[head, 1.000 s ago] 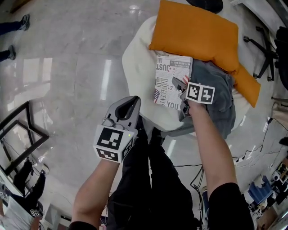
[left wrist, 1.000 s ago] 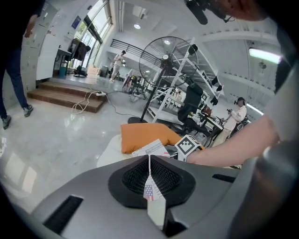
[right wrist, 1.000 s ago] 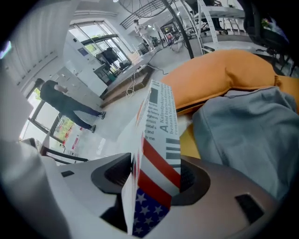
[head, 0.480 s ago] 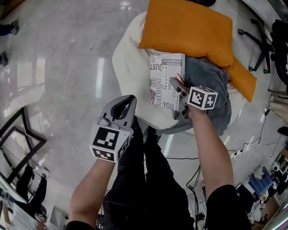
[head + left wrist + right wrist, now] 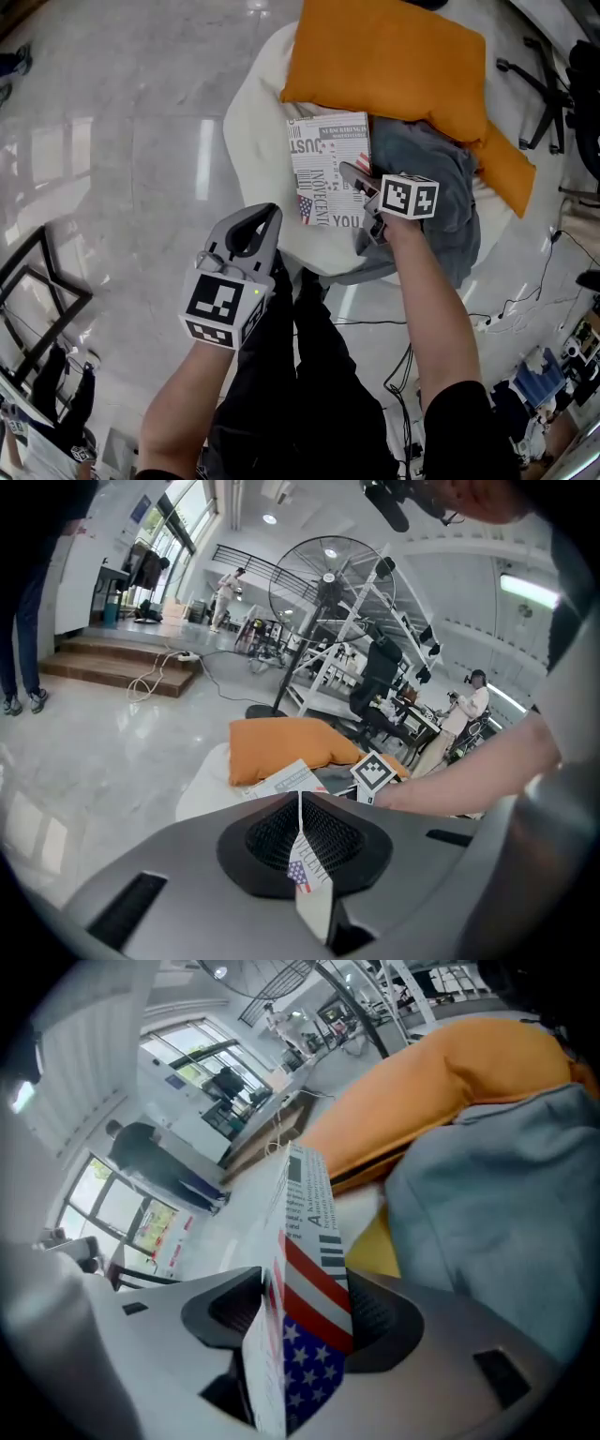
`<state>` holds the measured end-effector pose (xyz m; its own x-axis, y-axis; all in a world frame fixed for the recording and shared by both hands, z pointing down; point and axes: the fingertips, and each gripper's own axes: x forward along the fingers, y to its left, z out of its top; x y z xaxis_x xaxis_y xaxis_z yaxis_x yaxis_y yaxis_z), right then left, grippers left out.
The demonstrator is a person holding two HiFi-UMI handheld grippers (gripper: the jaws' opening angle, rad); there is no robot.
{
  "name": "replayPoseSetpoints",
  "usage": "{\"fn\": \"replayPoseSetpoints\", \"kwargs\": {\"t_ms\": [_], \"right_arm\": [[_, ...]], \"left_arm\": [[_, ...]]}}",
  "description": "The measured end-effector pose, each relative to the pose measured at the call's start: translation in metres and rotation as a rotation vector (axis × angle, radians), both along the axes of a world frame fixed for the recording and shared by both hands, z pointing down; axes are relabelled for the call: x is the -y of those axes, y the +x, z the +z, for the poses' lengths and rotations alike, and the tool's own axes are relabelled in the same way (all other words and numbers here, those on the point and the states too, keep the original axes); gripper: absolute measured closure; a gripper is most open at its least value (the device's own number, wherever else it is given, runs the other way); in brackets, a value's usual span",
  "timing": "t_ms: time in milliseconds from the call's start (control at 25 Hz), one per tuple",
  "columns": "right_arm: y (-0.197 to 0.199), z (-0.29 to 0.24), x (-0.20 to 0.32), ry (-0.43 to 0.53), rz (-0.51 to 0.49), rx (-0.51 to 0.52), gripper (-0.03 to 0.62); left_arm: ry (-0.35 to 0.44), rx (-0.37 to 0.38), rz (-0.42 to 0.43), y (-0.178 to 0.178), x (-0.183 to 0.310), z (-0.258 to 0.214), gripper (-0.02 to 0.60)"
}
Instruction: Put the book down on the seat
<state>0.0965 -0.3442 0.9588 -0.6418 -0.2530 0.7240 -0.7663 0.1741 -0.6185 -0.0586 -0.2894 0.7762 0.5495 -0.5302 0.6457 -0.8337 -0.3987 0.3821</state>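
Since the earlier frames, the newsprint-patterned book (image 5: 328, 169) with a stars-and-stripes corner has shifted left across the head view and turned slightly, its top edge now tilted away from the grey cloth. The right gripper (image 5: 354, 178) has travelled with it.

Position of book: over the white rounded upholstered seat (image 5: 258, 122), top edge against the large orange fabric cushion (image 5: 384, 56), right edge beside the crumpled grey cloth (image 5: 441, 178). Whether it rests fully on the seat cannot be determined.

Right gripper: its jaws have just been opening, yet the flag-printed corner of the book stands between them and fills the gap, one jaw against each cover. Grip is on the lower right corner.

Left gripper (image 5: 262, 217): held well clear of the seat, above the person's dark trousers (image 5: 309, 375) and the glossy pale stone floor (image 5: 141, 141). Jaws are drawn together to a thin slit, with nothing held.
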Motion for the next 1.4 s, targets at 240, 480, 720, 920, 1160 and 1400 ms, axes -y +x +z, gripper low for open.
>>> {"fn": "replayPoseSetpoints", "kwargs": {"t_ms": [240, 480, 720, 920, 1160, 1400], "right_arm": [[0.045, 0.004, -0.002, 0.016, 0.106, -0.118, 0.299], [0.045, 0.030, -0.045, -0.051, -0.063, -0.221, 0.316], [0.037, 0.056, -0.053, -0.025, -0.088, -0.339, 0.318], [0.042, 0.046, -0.055, 0.033, -0.017, -0.320, 0.318], [0.038, -0.035, -0.107, 0.056, -0.012, -0.259, 0.418], [0.045, -0.183, -0.150, 0.138, -0.020, -0.228, 0.506]], "left_arm": [[-0.016, 0.002, 0.001, 0.002, -0.001, 0.006, 0.571], [-0.006, -0.003, 0.015, 0.006, 0.001, 0.005, 0.571], [-0.006, 0.019, 0.014, 0.010, -0.015, 0.009, 0.571], [-0.001, 0.039, -0.007, 0.002, -0.042, 0.002, 0.571], [0.009, 0.026, -0.066, -0.001, -0.068, -0.051, 0.571], [0.100, 0.024, -0.135, -0.001, -0.081, -0.182, 0.571]]}}
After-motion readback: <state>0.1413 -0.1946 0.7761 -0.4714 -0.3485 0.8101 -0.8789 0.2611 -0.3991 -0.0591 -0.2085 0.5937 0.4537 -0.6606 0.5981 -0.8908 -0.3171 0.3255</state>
